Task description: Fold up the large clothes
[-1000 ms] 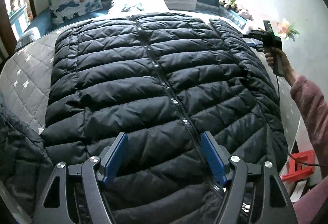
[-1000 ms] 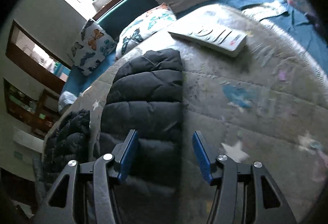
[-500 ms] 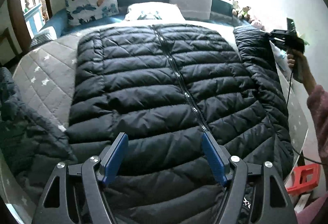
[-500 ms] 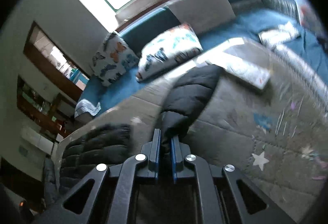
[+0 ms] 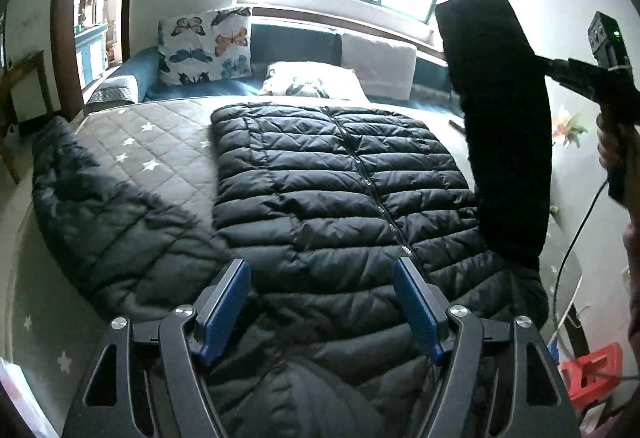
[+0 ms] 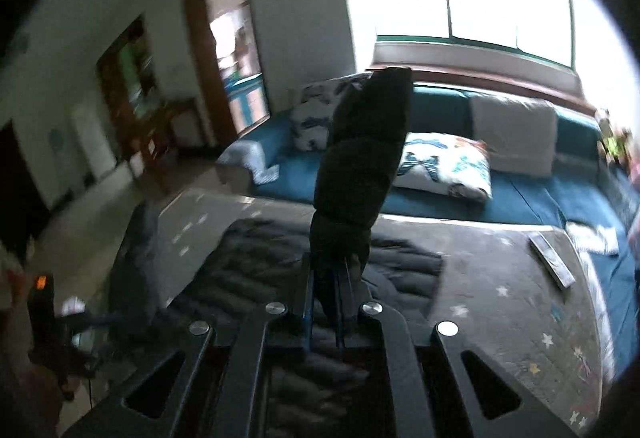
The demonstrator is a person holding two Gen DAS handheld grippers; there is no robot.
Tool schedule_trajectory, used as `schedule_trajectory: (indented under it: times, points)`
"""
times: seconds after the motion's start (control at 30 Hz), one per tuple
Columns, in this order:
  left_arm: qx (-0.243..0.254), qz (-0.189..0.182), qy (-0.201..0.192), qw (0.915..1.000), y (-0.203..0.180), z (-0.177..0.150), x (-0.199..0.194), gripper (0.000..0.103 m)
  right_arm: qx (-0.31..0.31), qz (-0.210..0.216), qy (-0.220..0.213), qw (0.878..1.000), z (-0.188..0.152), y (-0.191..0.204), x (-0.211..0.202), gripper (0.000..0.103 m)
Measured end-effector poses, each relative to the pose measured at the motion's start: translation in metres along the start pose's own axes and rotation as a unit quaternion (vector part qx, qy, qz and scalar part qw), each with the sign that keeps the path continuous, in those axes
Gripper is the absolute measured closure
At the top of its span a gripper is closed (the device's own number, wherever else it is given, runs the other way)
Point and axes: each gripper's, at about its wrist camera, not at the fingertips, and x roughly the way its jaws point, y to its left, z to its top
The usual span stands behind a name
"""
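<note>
A: Jacket lies zipped and flat on the bed; right tongs pinch its sleeve, lifted clear

B: Sleeve fold, then. Next it likely swings across the chest. Left tongs?

A: Wide, empty, over the hem. Pillows and a booklet lie well apart; nothing blocks
</note>
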Motion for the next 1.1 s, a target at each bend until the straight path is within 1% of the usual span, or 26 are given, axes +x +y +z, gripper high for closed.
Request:
schedule_trajectory:
  times: [0.1, 0.17, 0.27, 0.37, 0.4, 0.47, 0.5, 0.53, 0.57, 0.6, 0.63, 0.7, 0.73, 0.77, 0.8, 0.83, 0.87, 0.9, 1.0, 1.07, 1.1]
  points:
    - [-0.004, -0.008, -0.007, 0.9999, 0.010, -0.016, -0.015, 0.025, -0.052, 0.013, 0.020, 0.998, -0.012, 0.057, 0.007, 0.093]
    - [-0.003, -0.011, -0.005, 0.9999, 0.014, -0.026, -0.020, 0.025, -0.081, 0.022, 0.042, 0.996, -0.025, 0.090, 0.017, 0.093]
    - [-0.006, -0.015, 0.003, 0.9999, 0.017, -0.043, -0.022, 0.025, -0.125, 0.033, 0.077, 0.989, -0.054, 0.138, 0.041, 0.093]
    - [-0.016, -0.027, 0.012, 0.9994, 0.018, -0.058, -0.021, 0.025, -0.154, 0.041, 0.106, 0.982, -0.085, 0.171, 0.063, 0.093]
    - [-0.020, -0.032, 0.015, 0.9992, 0.019, -0.063, -0.021, 0.025, -0.156, 0.050, 0.120, 0.979, -0.097, 0.180, 0.072, 0.093]
    - [-0.028, -0.036, 0.021, 0.9987, 0.019, -0.070, -0.018, 0.025, -0.144, 0.080, 0.171, 0.971, -0.120, 0.186, 0.097, 0.093]
    - [-0.032, -0.039, 0.025, 0.9984, 0.020, -0.074, -0.018, 0.025, -0.145, 0.088, 0.183, 0.968, -0.126, 0.191, 0.100, 0.092]
    - [-0.036, -0.041, 0.027, 0.9981, 0.020, -0.076, -0.017, 0.025, -0.152, 0.096, 0.202, 0.963, -0.137, 0.194, 0.107, 0.092]
    - [-0.040, -0.042, 0.029, 0.9979, 0.021, -0.078, -0.016, 0.025, -0.164, 0.094, 0.212, 0.959, -0.144, 0.202, 0.107, 0.092]
    - [-0.042, -0.042, 0.030, 0.9978, 0.021, -0.079, -0.016, 0.025, -0.179, 0.089, 0.218, 0.955, -0.151, 0.209, 0.105, 0.090]
    - [-0.047, -0.041, 0.030, 0.9976, 0.023, -0.079, -0.016, 0.025, -0.190, 0.091, 0.222, 0.952, -0.154, 0.213, 0.100, 0.089]
    - [-0.059, -0.048, 0.028, 0.9967, 0.025, -0.077, -0.016, 0.025, -0.196, 0.098, 0.221, 0.950, -0.153, 0.213, 0.090, 0.083]
    - [-0.069, -0.056, 0.027, 0.9957, 0.026, -0.075, -0.015, 0.025, -0.193, 0.109, 0.220, 0.950, -0.150, 0.212, 0.082, 0.081]
    - [-0.078, -0.063, 0.026, 0.9946, 0.028, -0.073, -0.016, 0.025, -0.187, 0.119, 0.216, 0.951, -0.148, 0.213, 0.077, 0.076]
    - [-0.087, -0.069, 0.022, 0.9936, 0.029, -0.071, -0.015, 0.025, -0.181, 0.128, 0.211, 0.952, -0.145, 0.212, 0.069, 0.068]
    - [-0.091, -0.071, 0.021, 0.9931, 0.030, -0.068, -0.015, 0.025, -0.175, 0.137, 0.201, 0.954, -0.138, 0.210, 0.057, 0.063]
    - [-0.096, -0.071, 0.018, 0.9927, 0.030, -0.066, -0.015, 0.025, -0.171, 0.143, 0.192, 0.956, -0.133, 0.212, 0.051, 0.055]
    - [-0.100, -0.071, 0.014, 0.9924, 0.031, -0.063, -0.016, 0.025, -0.165, 0.149, 0.180, 0.958, -0.127, 0.206, 0.038, 0.051]
    - [-0.107, -0.064, 0.001, 0.9922, 0.036, -0.048, -0.020, 0.025, -0.139, 0.141, 0.163, 0.967, -0.110, 0.180, 0.012, 0.050]
    - [-0.110, -0.048, -0.012, 0.9927, 0.039, -0.042, -0.026, 0.025, -0.119, 0.116, 0.162, 0.973, -0.101, 0.153, 0.004, 0.049]
    - [-0.110, -0.041, -0.018, 0.9929, 0.041, -0.039, -0.029, 0.025, -0.108, 0.092, 0.160, 0.977, -0.099, 0.134, 0.001, 0.049]
